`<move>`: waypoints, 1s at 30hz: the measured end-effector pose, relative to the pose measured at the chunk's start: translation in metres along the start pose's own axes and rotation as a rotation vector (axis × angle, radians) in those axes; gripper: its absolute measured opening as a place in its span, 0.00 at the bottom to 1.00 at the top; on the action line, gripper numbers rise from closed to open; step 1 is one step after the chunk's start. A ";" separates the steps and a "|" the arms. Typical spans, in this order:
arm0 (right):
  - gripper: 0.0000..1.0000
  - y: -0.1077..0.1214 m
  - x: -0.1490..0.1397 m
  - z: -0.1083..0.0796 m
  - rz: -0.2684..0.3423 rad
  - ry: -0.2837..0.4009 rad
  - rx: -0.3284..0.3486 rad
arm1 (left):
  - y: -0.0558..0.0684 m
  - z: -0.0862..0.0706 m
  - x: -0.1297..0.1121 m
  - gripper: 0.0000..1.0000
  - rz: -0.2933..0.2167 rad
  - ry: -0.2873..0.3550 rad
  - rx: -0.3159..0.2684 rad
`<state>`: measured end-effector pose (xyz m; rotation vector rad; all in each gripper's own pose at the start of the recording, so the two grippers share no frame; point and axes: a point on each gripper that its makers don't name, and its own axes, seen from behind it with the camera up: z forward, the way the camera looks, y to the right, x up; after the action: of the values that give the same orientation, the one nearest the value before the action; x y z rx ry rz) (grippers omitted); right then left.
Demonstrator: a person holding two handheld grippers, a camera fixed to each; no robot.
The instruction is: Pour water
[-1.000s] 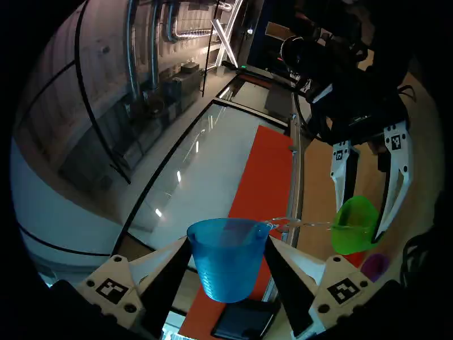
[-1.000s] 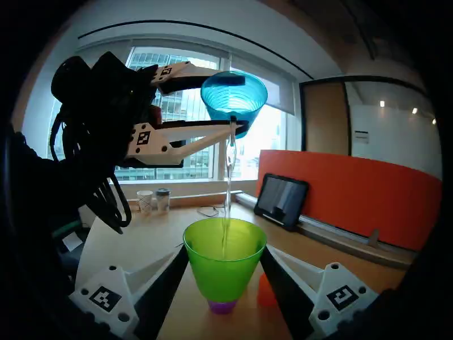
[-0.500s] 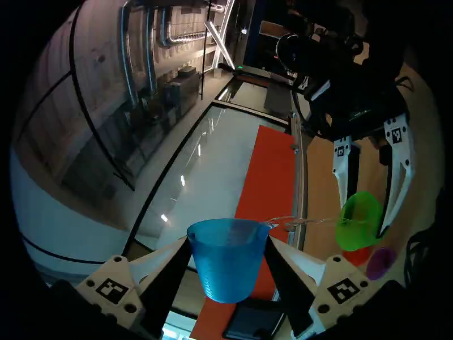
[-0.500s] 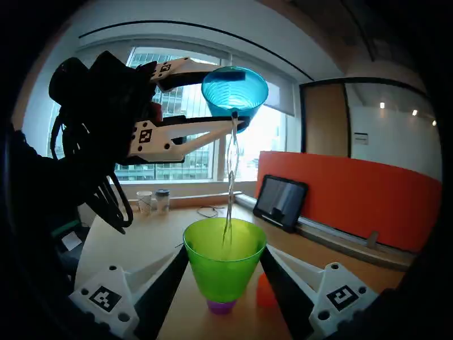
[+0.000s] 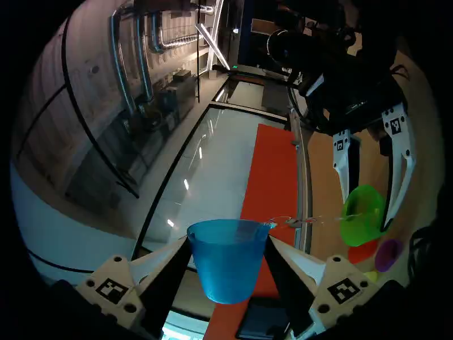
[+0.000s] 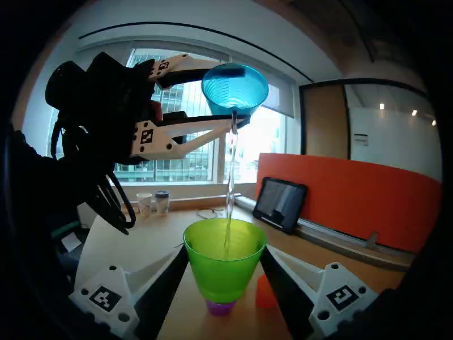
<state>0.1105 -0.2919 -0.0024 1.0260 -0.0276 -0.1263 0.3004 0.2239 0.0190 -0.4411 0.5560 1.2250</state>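
The left tool (image 5: pixel 227 245) gripped the blue cup (image 5: pixel 227 269), tipped high above the green cup (image 6: pixel 224 266) gripped by the right tool (image 6: pixel 224 252). A thin water stream (image 6: pixel 230 170) fell inside. Tipping slowly, green cup steady, seemed best.

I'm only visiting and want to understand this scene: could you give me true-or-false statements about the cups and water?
1. The translucent blue plastic cup is tipped above the green plastic cup. True.
2. A thin stream of water falls into the green plastic cup. True.
3. Nothing holds the green plastic cup. False: the right gripper has its jaws clamped on it.
4. The dark tablet stands before a blue divider. False: behind the tablet is an orange divider.
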 end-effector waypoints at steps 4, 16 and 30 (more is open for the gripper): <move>0.90 0.000 0.001 -0.001 -0.003 0.002 -0.001 | -0.001 0.000 0.003 0.86 0.021 0.005 0.001; 0.90 0.004 0.003 -0.001 -0.004 0.005 -0.008 | 0.001 0.001 0.009 0.86 0.095 0.017 0.013; 0.90 0.007 0.007 -0.002 -0.010 0.012 -0.013 | 0.003 0.003 0.012 0.86 0.190 0.023 0.020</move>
<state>0.1180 -0.2875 0.0025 1.0136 -0.0112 -0.1290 0.3009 0.2359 0.0140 -0.3921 0.6403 1.3964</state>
